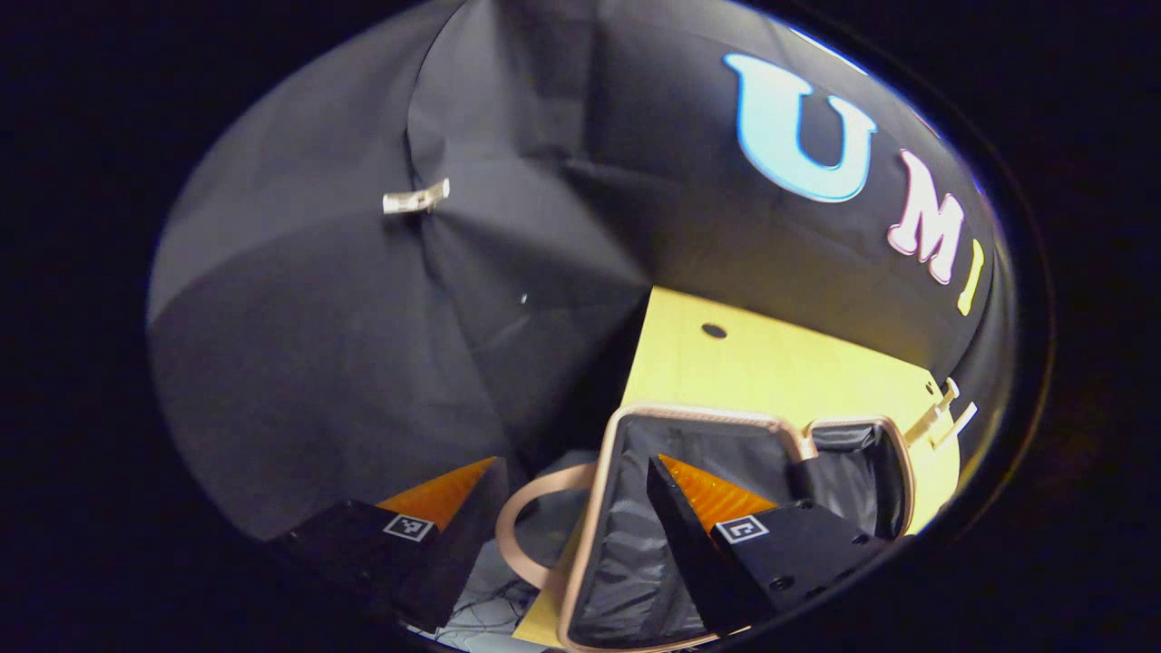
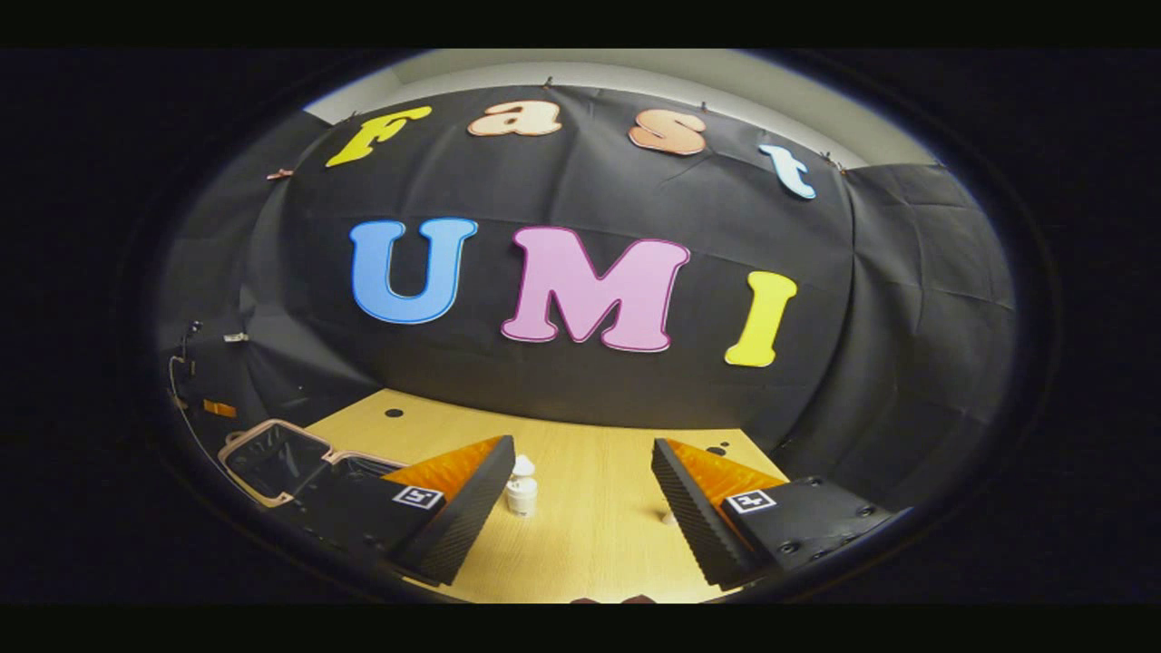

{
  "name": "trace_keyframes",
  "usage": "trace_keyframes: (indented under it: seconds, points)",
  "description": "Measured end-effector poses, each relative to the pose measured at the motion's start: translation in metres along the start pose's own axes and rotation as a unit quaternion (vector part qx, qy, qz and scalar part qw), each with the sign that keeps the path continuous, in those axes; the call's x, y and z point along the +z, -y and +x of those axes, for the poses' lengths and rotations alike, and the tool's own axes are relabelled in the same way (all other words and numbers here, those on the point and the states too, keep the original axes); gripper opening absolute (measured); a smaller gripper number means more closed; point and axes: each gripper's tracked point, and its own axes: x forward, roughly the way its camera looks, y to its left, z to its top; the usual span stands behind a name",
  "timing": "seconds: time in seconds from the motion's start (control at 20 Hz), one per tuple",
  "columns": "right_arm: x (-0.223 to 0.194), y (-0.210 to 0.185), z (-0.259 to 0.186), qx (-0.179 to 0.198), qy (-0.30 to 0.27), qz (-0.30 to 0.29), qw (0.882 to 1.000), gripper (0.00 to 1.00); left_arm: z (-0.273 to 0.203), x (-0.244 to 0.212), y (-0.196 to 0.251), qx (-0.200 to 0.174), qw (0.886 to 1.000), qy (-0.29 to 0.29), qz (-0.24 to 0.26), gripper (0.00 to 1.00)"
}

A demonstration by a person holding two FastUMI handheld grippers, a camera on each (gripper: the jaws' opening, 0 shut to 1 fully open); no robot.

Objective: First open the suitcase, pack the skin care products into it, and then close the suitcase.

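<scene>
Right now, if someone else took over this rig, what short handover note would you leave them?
Left gripper: open, holding nothing, fingers over the open suitcase at the table's edge.
Right gripper: open, empty, low over the table, pointed at the small white bottle standing upright ahead.
Done: suitcase is open; its dark lining looks empty where visible.
Left: grasp the bottle, place it in the suitcase, pack any other skin care items, then close the suitcase.

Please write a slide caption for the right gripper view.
Open right gripper faces a white bottle; open suitcase at left.
</scene>
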Motion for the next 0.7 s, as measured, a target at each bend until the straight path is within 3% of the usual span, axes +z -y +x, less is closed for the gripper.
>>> trace_keyframes:
  seconds: [0.35, 0.6, 0.7]
  points:
    - [0.002, 0.044, -0.007, -0.024, 0.029, -0.005, 0.999, 0.96, -0.082, 0.068, 0.153, -0.08, 0.989, 0.114, 0.04, 0.96]
    - [-0.008, 0.07, -0.002, -0.022, 0.044, -0.016, 0.999, 0.94, -0.117, 0.066, 0.278, -0.116, 0.972, 0.173, 0.113, 0.96]
    - [-0.021, 0.077, 0.006, -0.016, 0.033, -0.019, 0.999, 0.96, -0.122, 0.055, 0.322, -0.116, 0.969, 0.179, 0.122, 0.97]
